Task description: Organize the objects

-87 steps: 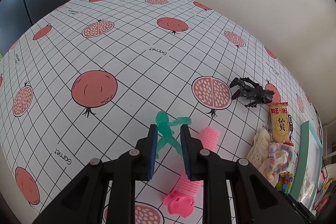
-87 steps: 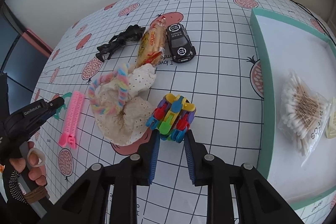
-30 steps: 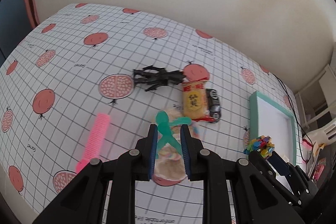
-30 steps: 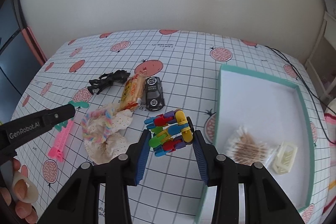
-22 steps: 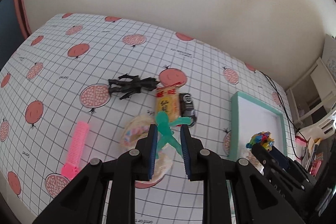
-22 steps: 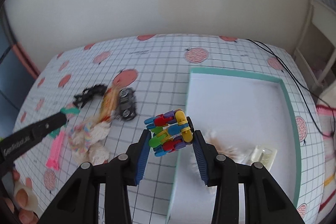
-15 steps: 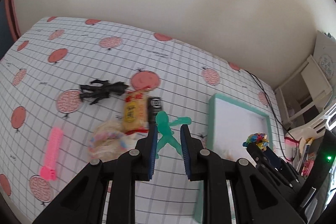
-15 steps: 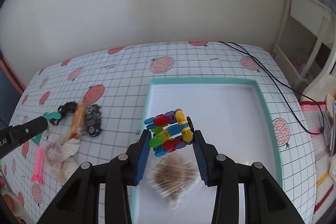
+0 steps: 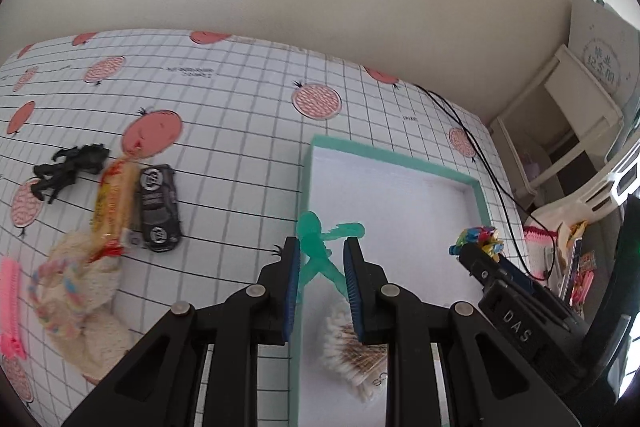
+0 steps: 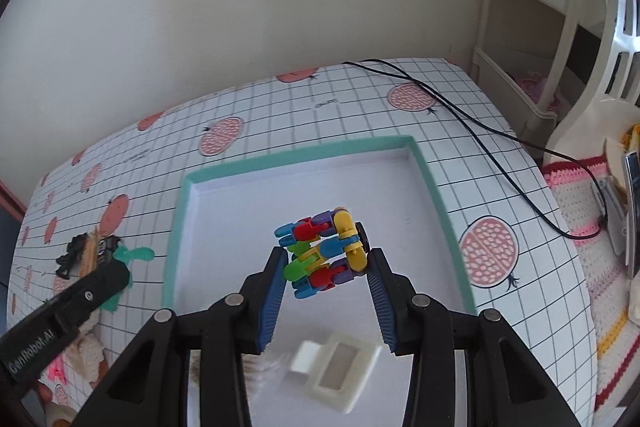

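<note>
- Only the left wrist view is showing the black toy car (image 9: 158, 207), well left of the teal tray (image 9: 305, 183).
- Both grippers are now hanging over that tray, unlike earlier.
- Left gripper (image 9: 322, 261) is clenching the green figure (image 9: 316, 239); right gripper (image 10: 326, 267), angled downward, is grasping the colourful block toy (image 10: 324, 247).

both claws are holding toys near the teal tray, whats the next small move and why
Probably lower the right claw a little and open it. Its multicoloured link toy already hangs over bare tray floor inside the teal tray, beyond the white clip. The left claw, shut on the green figure, is only at the tray's near edge.
</note>
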Demonstrator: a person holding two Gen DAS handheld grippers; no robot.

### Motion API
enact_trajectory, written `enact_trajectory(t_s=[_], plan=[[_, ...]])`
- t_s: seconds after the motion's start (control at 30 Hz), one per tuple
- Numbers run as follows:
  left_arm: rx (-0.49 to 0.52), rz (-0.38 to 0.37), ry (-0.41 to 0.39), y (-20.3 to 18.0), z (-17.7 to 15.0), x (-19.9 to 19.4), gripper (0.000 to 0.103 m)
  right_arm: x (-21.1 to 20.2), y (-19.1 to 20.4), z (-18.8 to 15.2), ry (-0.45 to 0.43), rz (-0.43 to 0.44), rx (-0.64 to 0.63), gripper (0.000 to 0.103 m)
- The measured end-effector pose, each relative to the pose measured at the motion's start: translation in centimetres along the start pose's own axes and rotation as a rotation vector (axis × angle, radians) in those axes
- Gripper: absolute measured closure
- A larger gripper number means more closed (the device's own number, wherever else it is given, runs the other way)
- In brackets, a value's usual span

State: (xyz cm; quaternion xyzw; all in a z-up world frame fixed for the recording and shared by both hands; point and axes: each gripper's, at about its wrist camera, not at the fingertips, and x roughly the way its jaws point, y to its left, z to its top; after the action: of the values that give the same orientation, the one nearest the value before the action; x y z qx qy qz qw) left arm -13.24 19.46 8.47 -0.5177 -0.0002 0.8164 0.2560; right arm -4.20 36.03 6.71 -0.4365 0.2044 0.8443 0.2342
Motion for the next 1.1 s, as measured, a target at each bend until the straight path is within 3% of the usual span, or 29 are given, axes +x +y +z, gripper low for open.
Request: enact_trajectory(t_s=[0.1, 0.3, 0.5, 0.97, 1.07, 1.1], plan=[[-0.034, -0.035, 0.043, -0.4, -0.2, 1.8, 0.080, 0.8, -1.0, 0.1, 0.017, -0.003, 0.015, 0.060], [0.032, -0.007, 0.028, -2.2, -0.6, 3.2, 0.080, 2.2, -1.9, -0.5, 0.046, -0.027, 0.016, 0.060], [0.011, -0.019, 0.032, -1.5, -0.2, 4.3, 0.080, 3.2, -2.4, -0.7, 0.078, -0.004, 0.049, 0.060], [0.033, 0.038, 0.035, -1.5, 0.3, 2.9, 0.080, 3.2, -1.5, -0.6, 0.121, -0.001, 0.022, 0.059], [0.050, 0.057, 0.034, -1.8, 0.6, 2.3, 0.074, 2.8, -1.3, -0.4, 0.133, -0.004, 0.025, 0.057], [0.051, 0.059, 0.036, -1.8, 0.7, 2.1, 0.068, 2.5, -1.3, -0.2, 0.134, 0.009, 0.029, 0.056]])
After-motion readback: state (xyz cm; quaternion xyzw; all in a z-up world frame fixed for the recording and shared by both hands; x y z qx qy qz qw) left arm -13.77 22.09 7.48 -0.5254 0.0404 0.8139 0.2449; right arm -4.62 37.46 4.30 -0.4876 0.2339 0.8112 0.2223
